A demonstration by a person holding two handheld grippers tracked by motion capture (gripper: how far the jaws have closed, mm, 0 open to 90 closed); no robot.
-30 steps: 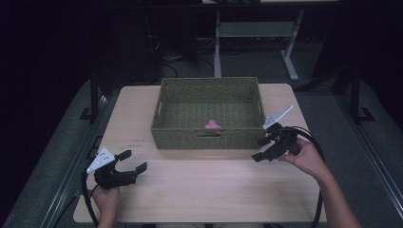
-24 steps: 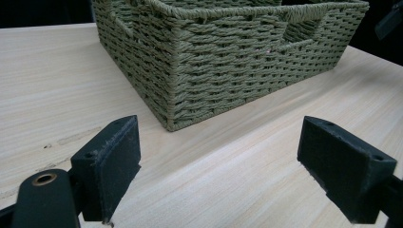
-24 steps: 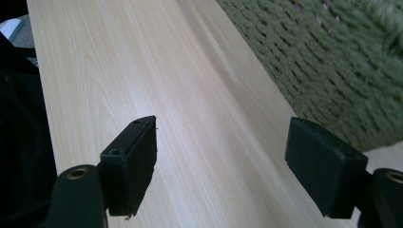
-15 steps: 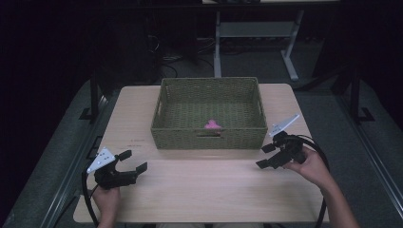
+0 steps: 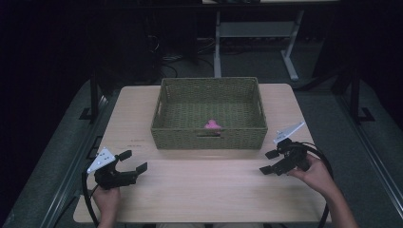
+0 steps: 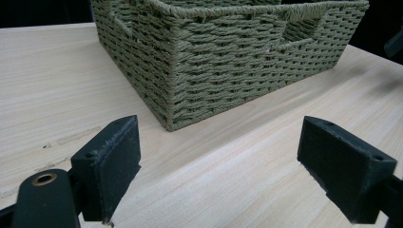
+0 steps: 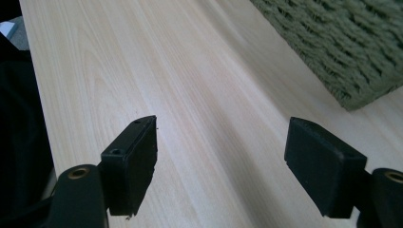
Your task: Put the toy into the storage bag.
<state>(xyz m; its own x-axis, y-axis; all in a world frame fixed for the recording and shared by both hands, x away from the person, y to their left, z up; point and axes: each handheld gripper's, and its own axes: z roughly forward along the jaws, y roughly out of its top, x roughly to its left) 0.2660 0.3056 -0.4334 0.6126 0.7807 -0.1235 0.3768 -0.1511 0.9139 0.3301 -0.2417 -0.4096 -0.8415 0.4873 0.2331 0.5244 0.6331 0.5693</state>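
Wicker is what the green basket is woven from, and it is set on the pale wooden table ahead of both grippers, between them. A small pink thing is seen lying on the basket's floor, close behind the front wall and its handle slot; what it is cannot be told.

The left gripper is held low over the table by the left hand, its jaws spread wide with nothing between them. Its jaws are pointed across the table toward the right, and the basket's near left corner lies ahead of them, apart from them. In the left gripper view that corner is seen just beyond the gap between the two black pads, with bare wood under them.

The right gripper is held by the right hand just beside the basket's near right corner, without touching it. Its jaws are likewise spread wide and empty, pointed to the left across the table. In the right gripper view, bare table is seen between the pads, and the basket's corner lies ahead and to the right of the right-hand pad. A black cable is looped around the right forearm.
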